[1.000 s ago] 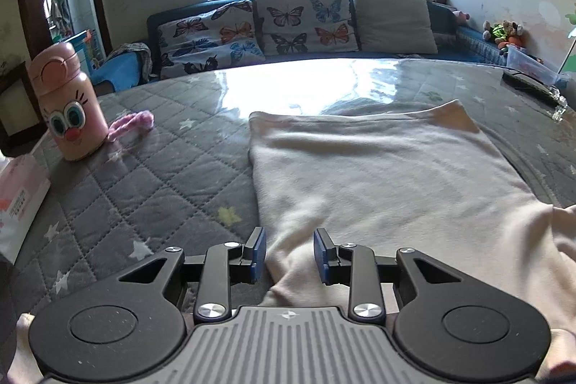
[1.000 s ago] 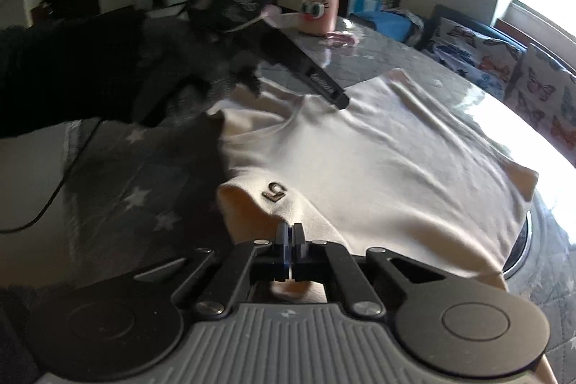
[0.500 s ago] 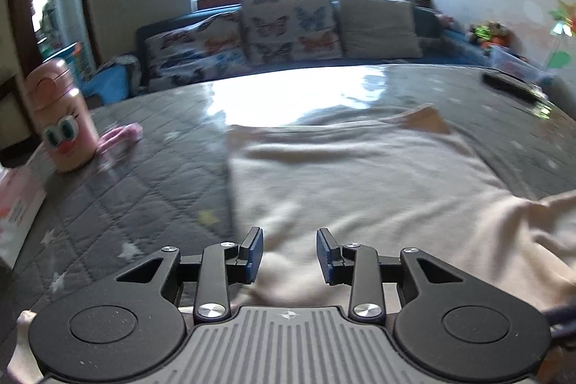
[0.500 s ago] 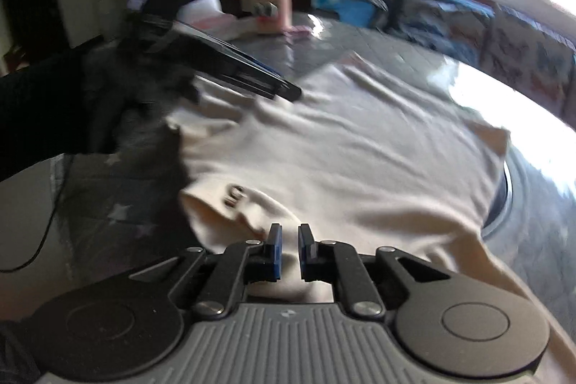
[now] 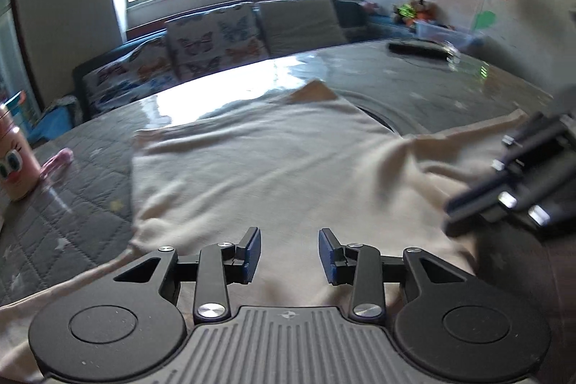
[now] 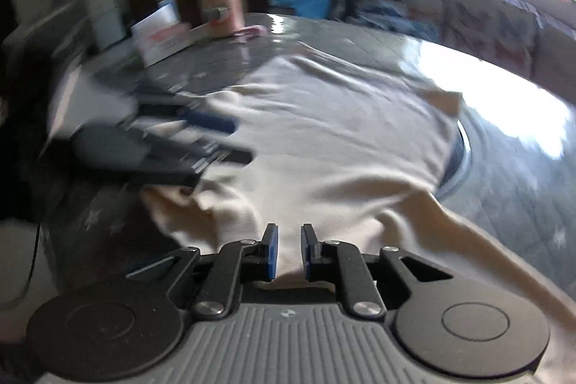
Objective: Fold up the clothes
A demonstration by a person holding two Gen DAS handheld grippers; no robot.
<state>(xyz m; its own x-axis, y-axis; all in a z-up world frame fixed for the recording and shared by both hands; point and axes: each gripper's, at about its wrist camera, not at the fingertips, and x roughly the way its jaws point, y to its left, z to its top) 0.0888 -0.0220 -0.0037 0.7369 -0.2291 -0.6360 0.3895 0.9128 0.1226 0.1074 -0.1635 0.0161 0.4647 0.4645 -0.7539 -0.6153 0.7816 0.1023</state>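
Over the cream shirt (image 5: 273,168) spread on the quilted table (image 5: 72,233), the left gripper (image 5: 289,252) gapes wide and the right gripper (image 6: 287,249) stands slightly parted, both holding nothing.

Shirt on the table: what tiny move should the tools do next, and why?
Probably lower both tools and pinch the near edge. The left tool and right tool are open and hold nothing, and the shirt lies spread, unfolded, under them.
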